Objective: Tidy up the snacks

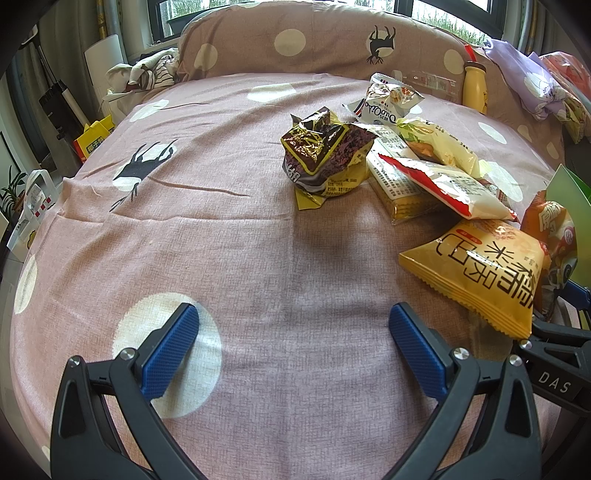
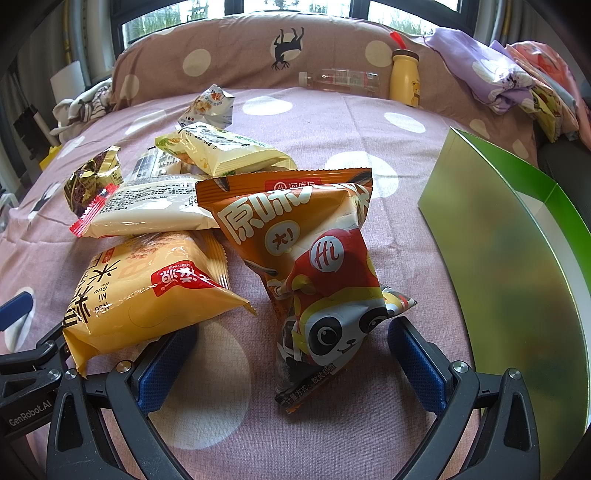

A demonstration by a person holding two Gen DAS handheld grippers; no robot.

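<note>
Right gripper spread around orange panda packet, frame centre; left gripper spread over bare bedsheet.

A bed covered in a mauve-pink cotton sheet with cream polka dots and black deer silhouettes fills both views. At 12 o'clock a matching padded headboard cushion stands under dark-framed windows letting in bright daylight. At 2 o'clock lies crumpled lilac bedding.

pink dotted bed sheet w/ snack packets piled on it, green box beside.
</note>
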